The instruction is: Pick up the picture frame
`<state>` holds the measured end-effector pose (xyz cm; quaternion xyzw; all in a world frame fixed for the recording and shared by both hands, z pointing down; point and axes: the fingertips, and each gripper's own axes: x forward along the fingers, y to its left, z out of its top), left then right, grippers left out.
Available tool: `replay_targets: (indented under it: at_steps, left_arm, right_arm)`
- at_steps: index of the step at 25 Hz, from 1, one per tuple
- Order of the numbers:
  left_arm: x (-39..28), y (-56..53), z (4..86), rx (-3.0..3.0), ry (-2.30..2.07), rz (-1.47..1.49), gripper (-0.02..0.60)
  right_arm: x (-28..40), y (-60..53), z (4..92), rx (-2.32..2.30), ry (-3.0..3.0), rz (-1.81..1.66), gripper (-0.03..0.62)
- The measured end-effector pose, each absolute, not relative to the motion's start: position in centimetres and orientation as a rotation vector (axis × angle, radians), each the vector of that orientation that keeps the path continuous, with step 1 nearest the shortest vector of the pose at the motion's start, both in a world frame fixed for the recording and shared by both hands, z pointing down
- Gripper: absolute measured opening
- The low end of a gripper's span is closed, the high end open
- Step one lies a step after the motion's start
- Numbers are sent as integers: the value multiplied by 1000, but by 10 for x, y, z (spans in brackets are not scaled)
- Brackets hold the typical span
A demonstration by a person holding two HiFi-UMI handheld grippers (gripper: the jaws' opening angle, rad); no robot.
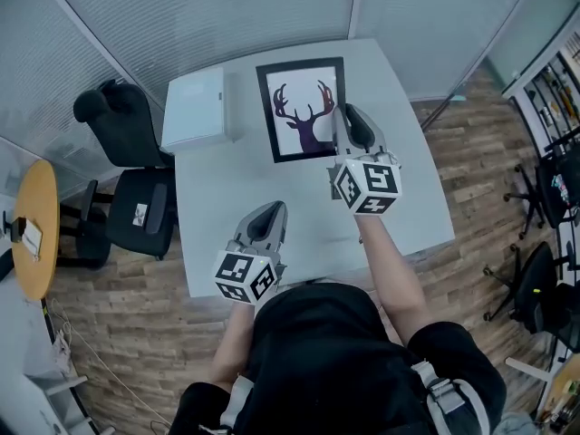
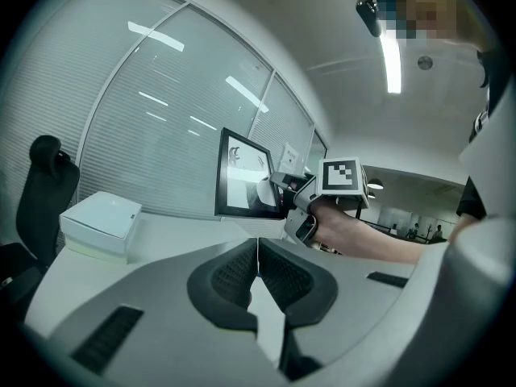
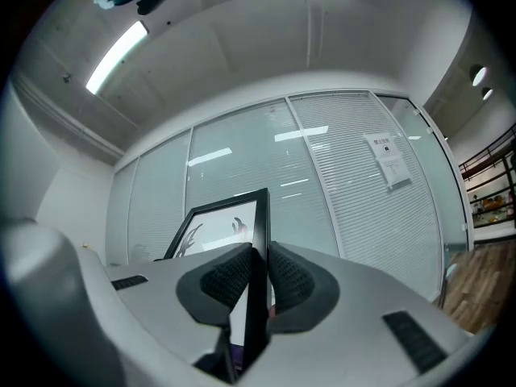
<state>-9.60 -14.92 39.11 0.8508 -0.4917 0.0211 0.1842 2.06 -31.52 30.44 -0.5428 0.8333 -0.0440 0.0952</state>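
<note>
Two tongs: right tongs [image 3: 260, 258] clamps picture frame [image 3: 216, 226], left tongs [image 2: 258, 248] closed empty.

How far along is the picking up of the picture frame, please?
Done: the right gripper grips the picture frame by its edge. In hand: the frame stands upright, apparently clear of the table. Remaining: little, perhaps steadying it; the left gripper is shut and empty.

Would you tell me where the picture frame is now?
Head view: the picture frame is at the far side of the table, right of the white box, clamped in the right gripper.
</note>
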Motion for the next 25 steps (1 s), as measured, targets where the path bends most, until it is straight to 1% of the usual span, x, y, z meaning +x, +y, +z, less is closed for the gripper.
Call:
replay_targets:
  at_steps: [7, 25]
  left_arm:
    - [-99, -147, 388, 2401, -1395, 46, 25]
    - [-96, -144, 390, 2418, -1374, 59, 25]
  right_arm:
    - [21, -308, 294, -1605, 2457, -91, 81]
    - [28, -296, 300, -1619, 2431, -91, 81]
